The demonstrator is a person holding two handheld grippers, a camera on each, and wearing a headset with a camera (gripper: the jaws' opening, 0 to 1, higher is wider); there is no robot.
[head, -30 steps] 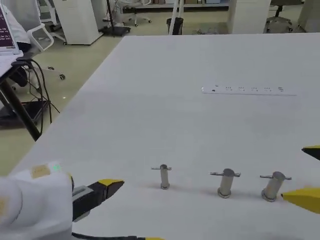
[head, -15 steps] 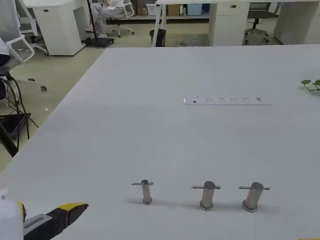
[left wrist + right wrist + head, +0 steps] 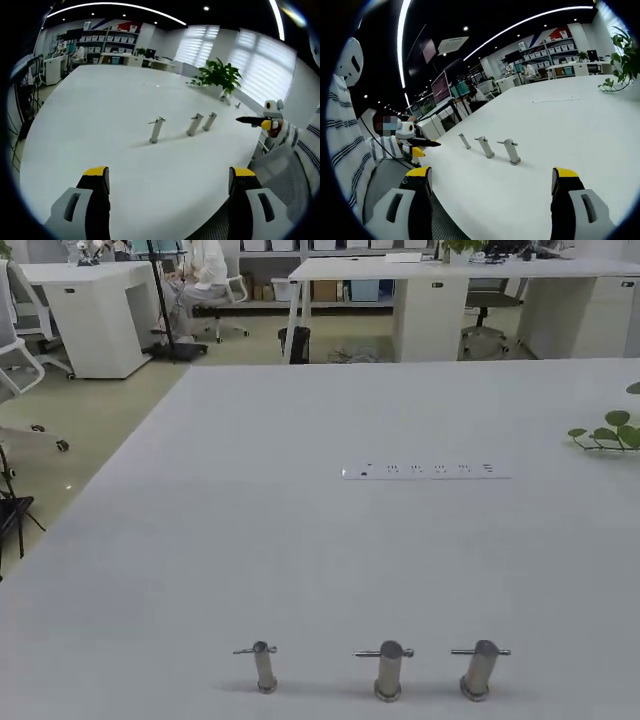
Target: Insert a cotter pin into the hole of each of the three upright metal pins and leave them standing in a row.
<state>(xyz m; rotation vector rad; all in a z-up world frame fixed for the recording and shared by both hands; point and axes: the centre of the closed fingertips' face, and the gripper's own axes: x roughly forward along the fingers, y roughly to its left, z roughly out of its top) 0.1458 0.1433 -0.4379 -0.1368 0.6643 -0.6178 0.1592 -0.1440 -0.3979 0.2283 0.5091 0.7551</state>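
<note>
Since each of the three upright pins already carries a crosspiece near its top, the inserting looks done, and the step in hand is, I judge, a last check before drawing away. The left pin (image 3: 264, 670), middle pin (image 3: 389, 674) and right pin (image 3: 478, 672) stand in a row along the near edge of the worktop (image 3: 300, 540), apart from one another, with a cotter pin (image 3: 242, 650) sticking out sideways from each. The left gripper (image 3: 169, 172) and right gripper (image 3: 491, 173) both hang off that near edge, jaws wide apart with nothing between them, each pointed toward the row. Any next move calls mainly for keeping clear so that no pin topples. The right pin seems to lean a little, though that may be the lens. Too small to tell is whether each cotter pin passes fully through its hole, or how its legs sit. A power strip (image 3: 425, 472) lies nearer the far edge, and a leafy sprig (image 3: 605, 432) is cut off at the right edge.
</note>
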